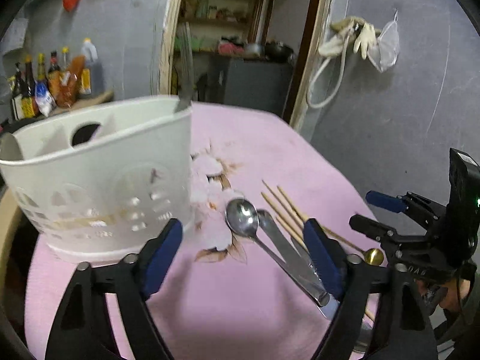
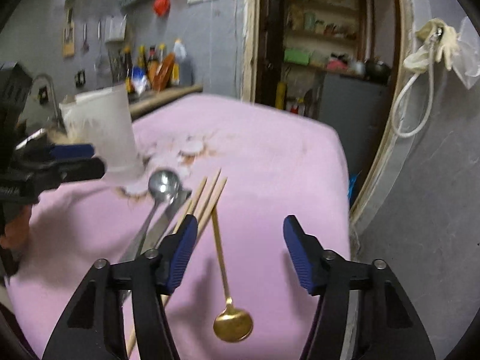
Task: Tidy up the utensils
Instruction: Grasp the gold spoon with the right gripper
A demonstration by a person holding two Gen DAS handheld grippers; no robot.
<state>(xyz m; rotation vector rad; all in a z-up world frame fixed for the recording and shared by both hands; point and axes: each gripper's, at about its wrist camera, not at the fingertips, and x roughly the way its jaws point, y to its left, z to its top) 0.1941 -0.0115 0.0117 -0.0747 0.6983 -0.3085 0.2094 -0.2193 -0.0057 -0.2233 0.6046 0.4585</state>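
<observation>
Left gripper (image 1: 244,255) jaws parted, empty, above steel spoon (image 1: 242,217) and knife (image 1: 295,265). Right gripper (image 2: 240,250) jaws parted, empty, over gold spoon (image 2: 232,324). Chopsticks (image 2: 210,198) lie beside them on pink counter (image 2: 270,156). White caddy (image 1: 99,174) stands just beside the spoon; 1 blade already stands inside. Judgement: early stage, most utensils left to sort.

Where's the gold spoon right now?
In the right wrist view, the gold spoon lies on the pink cloth between the open fingers of the right hand-held gripper, beside the wooden chopsticks.
</observation>
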